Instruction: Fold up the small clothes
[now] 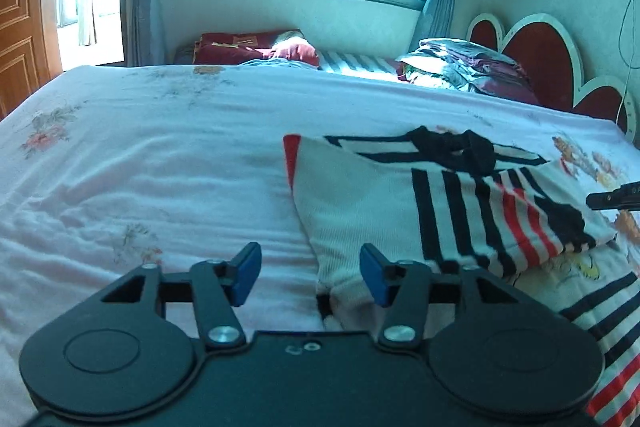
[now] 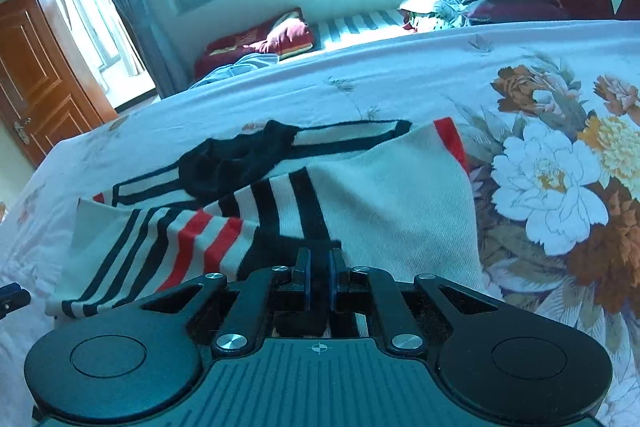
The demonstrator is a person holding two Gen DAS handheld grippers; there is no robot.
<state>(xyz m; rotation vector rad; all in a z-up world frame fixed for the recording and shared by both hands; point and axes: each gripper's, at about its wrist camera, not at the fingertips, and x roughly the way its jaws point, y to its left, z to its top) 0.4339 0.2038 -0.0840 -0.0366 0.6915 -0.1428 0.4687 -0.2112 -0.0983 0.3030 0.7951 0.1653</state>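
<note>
A small white knit sweater with black and red stripes lies on the bed, partly folded over itself. It also shows in the right wrist view. My left gripper is open with its blue pads apart, just over the sweater's near left edge. My right gripper is shut on the sweater's black cuff edge. The right gripper's tip shows at the right edge of the left wrist view.
The bed has a pale floral sheet. A stack of folded bedding sits by the red headboard. A red pillow lies under the window. A wooden door stands at the left.
</note>
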